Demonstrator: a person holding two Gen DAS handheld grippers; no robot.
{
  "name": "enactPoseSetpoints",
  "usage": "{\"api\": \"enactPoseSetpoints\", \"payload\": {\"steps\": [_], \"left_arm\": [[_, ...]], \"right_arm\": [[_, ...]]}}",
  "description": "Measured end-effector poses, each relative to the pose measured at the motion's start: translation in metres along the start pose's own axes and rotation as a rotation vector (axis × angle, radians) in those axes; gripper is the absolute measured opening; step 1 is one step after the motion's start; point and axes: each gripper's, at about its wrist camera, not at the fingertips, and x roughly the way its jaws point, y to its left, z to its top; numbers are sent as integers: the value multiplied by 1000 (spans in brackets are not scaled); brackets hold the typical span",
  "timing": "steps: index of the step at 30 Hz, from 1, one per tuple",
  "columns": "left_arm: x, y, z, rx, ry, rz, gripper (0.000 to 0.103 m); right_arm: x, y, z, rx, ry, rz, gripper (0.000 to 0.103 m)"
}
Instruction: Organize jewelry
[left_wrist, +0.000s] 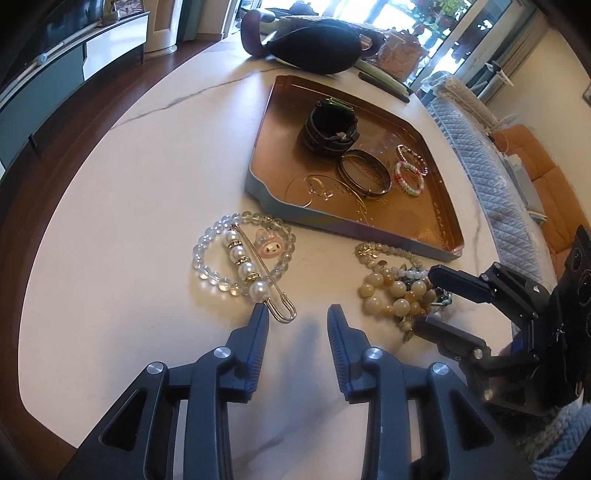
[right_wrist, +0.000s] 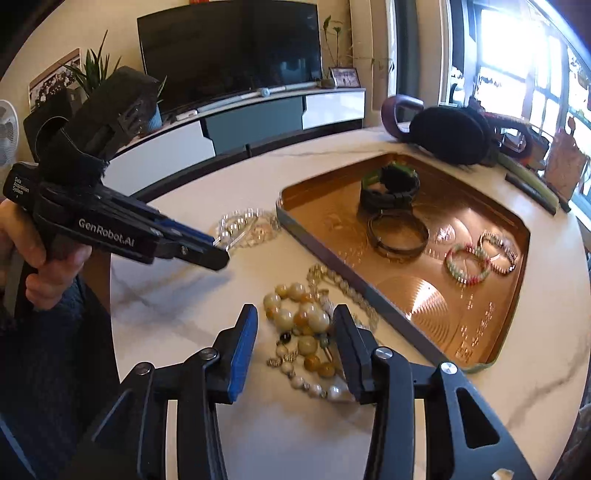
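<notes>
Two pairs of tongs are working over the white marble-patterned table (left_wrist: 122, 206), and you are holding both with their jaws spread wide and nothing between the pads. Your left gripper (left_wrist: 297, 314) is hovering just short of the gold safety-pin brooch strung with white pearls (left_wrist: 251, 275), which is lying across the clear glass bead bracelet with a pink bunny charm (left_wrist: 207, 258); the left fingertip is sitting close beside the pin's looped end. Your right gripper (right_wrist: 293, 314) is straddling the tangled heap of cream and amber stone bead bracelets (right_wrist: 303, 325), the beads lying between its two fingers, and I cannot tell whether the pads are touching them. Beyond and to the right of that heap, the copper-coloured metal tray with a blue-grey rim (right_wrist: 424, 306) is already carrying a dark wide-strapped watch (right_wrist: 391, 188) at its far end, a pair of dark metal bangles (right_wrist: 399, 234) just in front of it, and two small beaded bracelets in pink, green and white (right_wrist: 480, 258) off to the right. A black padded pouch (left_wrist: 314, 48) is lying past the tray's far edge.
</notes>
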Motion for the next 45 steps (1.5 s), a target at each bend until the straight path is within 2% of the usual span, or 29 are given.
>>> {"api": "enactPoseSetpoints", "payload": {"steps": [5, 7, 9, 11, 19, 25, 28, 29, 31, 32, 33, 37, 40, 45], "left_arm": [[4, 3, 6, -28, -23, 25, 35], [6, 2, 8, -18, -23, 22, 31], [5, 0, 7, -3, -31, 5, 12], [2, -3, 7, 19, -39, 3, 11], [-19, -19, 4, 132, -136, 68, 10], [-17, -18, 3, 131, -119, 70, 10], [-12, -10, 5, 72, -77, 23, 18], [-9, -7, 6, 51, -63, 15, 26], [-9, -3, 6, 25, -69, 50, 45], [-8, -2, 8, 21, -69, 71, 58], [-8, -1, 8, 11, -76, 80, 61], [-2, -2, 10, -2, -60, 46, 61], [4, -11, 11, 33, -56, 81, 61], [2, -19, 20, 81, -115, 128, 65]], "right_arm": [[18, -6, -1, 6, 55, -39, 40], [19, -7, -1, -1, 60, -53, 33], [18, -8, -2, -1, 59, -54, 15], [13, -11, -2, 14, 46, -49, 11], [-7, -13, 2, 26, -19, -54, 11], [-20, -19, 9, 40, -69, -66, 11], [-23, -27, 9, 71, -75, -65, 11], [-23, -28, 9, 76, -75, -69, 11], [-23, -30, 9, 89, -72, -67, 11], [-24, -30, 8, 91, -74, -65, 11], [-24, -30, 9, 90, -76, -66, 11], [-27, -29, 9, 89, -82, -63, 11], [-27, -30, 8, 92, -77, -61, 11], [-27, -32, 7, 100, -73, -56, 11]]}}
